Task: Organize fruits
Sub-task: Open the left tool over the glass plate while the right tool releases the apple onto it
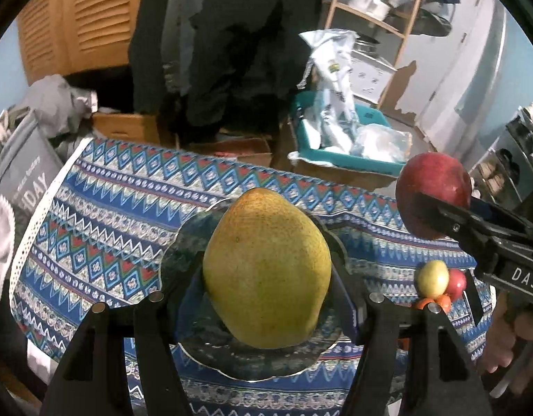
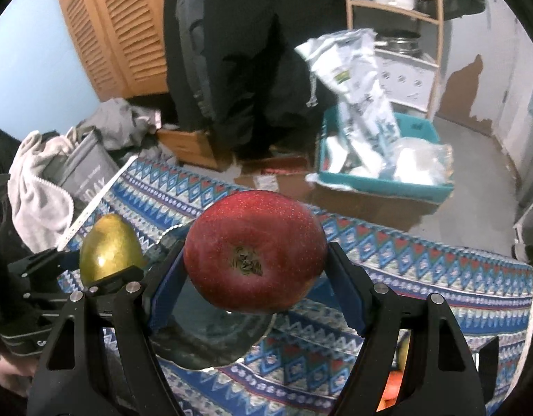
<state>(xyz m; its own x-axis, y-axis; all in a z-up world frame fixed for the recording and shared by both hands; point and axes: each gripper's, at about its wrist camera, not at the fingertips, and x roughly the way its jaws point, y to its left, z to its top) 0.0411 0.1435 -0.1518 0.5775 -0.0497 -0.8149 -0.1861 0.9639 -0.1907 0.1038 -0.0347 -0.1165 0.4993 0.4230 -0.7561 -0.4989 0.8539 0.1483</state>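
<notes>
A large yellow-green mango (image 1: 266, 277) sits between the fingers of my left gripper (image 1: 268, 270), which is shut on it above a dark round plate (image 1: 186, 242). The plate rests on a blue patterned tablecloth (image 1: 110, 208). My right gripper (image 2: 256, 256) is shut on a red apple (image 2: 254, 253), held over the same plate (image 2: 204, 332). In the left wrist view the apple (image 1: 434, 187) hangs to the right of the mango. In the right wrist view the mango (image 2: 107, 246) is to the left.
Small fruits lie on the cloth at right: a yellow-green one (image 1: 432, 278), a red one (image 1: 457, 282) and orange ones (image 1: 441, 303). Beyond the table's far edge stand a teal crate of plastic bags (image 1: 353, 163), cardboard boxes (image 1: 128, 126), dark clothing (image 1: 232, 52) and a wooden shelf (image 1: 377, 10).
</notes>
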